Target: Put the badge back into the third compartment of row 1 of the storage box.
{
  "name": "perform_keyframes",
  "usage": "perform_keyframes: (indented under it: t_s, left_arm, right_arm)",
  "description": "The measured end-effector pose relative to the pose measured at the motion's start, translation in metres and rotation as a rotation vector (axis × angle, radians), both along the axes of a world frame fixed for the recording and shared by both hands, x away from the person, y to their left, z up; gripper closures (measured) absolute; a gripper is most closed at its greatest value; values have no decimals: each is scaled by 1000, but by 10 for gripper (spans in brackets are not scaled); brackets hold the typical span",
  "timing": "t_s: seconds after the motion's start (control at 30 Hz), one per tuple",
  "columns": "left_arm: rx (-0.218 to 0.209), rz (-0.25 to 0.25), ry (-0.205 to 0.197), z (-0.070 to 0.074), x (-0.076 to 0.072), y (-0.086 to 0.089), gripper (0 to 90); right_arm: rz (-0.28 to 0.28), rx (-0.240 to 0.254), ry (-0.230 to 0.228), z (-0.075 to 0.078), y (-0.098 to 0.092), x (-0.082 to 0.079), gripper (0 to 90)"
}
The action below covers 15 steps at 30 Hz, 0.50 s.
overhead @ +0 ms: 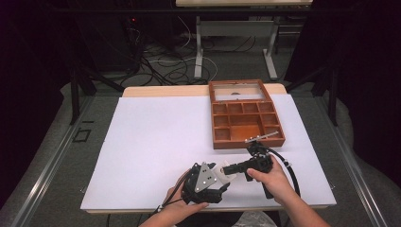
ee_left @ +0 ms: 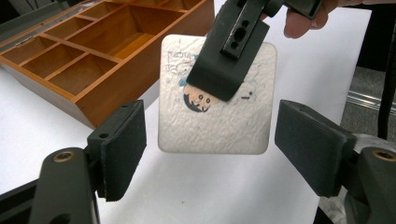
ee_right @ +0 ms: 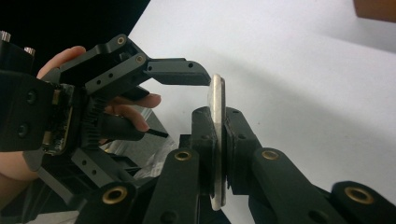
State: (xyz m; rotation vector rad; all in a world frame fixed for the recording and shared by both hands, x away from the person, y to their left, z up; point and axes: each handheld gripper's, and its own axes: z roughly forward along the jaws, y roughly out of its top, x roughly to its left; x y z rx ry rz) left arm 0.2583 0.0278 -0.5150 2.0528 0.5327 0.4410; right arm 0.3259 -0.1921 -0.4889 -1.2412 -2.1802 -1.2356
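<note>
White coaster (ee_left: 215,126), cartoon face print, lettering too faint to read

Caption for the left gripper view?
Right gripper pinches square white cartoon coaster between open left fingers, beside wooden compartment box.

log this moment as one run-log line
right tool: shut on coaster | left tool: open, pads off coaster edges | wooden box: lid open, on table

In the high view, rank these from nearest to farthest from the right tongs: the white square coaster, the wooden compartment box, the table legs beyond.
1. The white square coaster: clamped in the right tongs, at their left.
2. The brown wooden compartment box: just beyond, on the white table sheet.
3. The grey metal table legs: far back, on the floor.
</note>
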Motion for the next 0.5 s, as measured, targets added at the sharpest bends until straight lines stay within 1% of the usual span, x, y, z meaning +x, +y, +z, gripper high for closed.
perform_keyframes:
  t_s: [0.03, 0.07, 0.1, 0.17, 0.2, 0.23, 0.27, 0.4, 0.47, 0.5]
  left_arm:
    - [0, 1, 5, 0, 0, 0, 244]
    - [1, 0, 11, 0, 1, 1, 240]
    - [0, 2, 13, 0, 1, 1, 236]
    - [-2, 3, 16, 0, 2, 2, 224]
    - [-2, 6, 19, 0, 3, 2, 220]
    - [-4, 9, 11, 0, 4, 3, 220]
    - [-4, 6, 20, 0, 4, 3, 214]
    - [-10, 14, 28, -1, 6, 5, 195]
    - [-6, 15, 36, -1, 7, 6, 189]
    - [-8, 19, 34, -1, 8, 6, 186]
  right_arm:
    - [0, -2, -2, 0, 0, 0, 848]
    - [-11, 3, -9, 0, 0, 0, 848]
    - [-10, -11, -6, 1, -1, 0, 848]
    - [-15, -12, -27, 1, -2, 0, 848]
    - [-15, -13, -30, 1, -2, 0, 848]
    - [-15, -13, -30, 1, -2, 0, 848]
    - [-16, -14, -29, 1, -3, 0, 847]
    - [-26, -18, -42, 2, -5, 1, 847]
    - [-22, -19, -48, 2, -6, 1, 847]
    - [-28, -21, -49, 2, -6, 1, 847]
